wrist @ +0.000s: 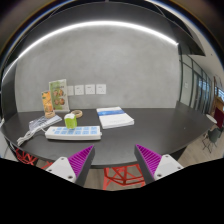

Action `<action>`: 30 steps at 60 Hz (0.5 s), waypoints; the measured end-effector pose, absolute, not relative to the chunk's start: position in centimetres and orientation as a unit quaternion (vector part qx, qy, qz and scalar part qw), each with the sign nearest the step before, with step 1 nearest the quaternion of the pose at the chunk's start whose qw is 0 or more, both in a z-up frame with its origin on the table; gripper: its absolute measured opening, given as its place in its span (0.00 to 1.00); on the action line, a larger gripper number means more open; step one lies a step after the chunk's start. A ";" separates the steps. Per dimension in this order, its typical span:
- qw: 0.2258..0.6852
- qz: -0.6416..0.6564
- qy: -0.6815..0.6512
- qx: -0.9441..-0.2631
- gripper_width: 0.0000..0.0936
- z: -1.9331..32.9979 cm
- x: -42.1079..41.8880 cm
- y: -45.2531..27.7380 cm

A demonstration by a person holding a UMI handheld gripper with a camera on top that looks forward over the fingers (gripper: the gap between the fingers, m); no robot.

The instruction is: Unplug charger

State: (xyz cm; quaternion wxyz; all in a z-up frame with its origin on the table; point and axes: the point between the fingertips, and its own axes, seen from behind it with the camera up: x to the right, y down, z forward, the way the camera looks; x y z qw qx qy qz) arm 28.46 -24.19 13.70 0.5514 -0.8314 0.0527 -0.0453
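Note:
A white power strip (40,126) lies on the dark table (150,130), far ahead and to the left of my fingers. I cannot make out a charger on it from here. My gripper (112,153) is open and empty, its purple pads (82,158) wide apart at the table's near edge. Nothing stands between the fingers.
A green cup (70,121) and a flat white and blue block (77,133) sit right of the strip. A book (115,117) lies mid-table. An orange bottle (47,101) and a standing card (60,93) are behind. A red stool (118,176) shows below the edge.

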 end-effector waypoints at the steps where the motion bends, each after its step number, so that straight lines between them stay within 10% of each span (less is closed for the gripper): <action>1: 0.552 -0.042 0.051 -0.831 0.88 13.7 28.3 -24.1; 30: 0.566 0.064 -0.045 -0.821 0.86 9.4 11.5 -6.4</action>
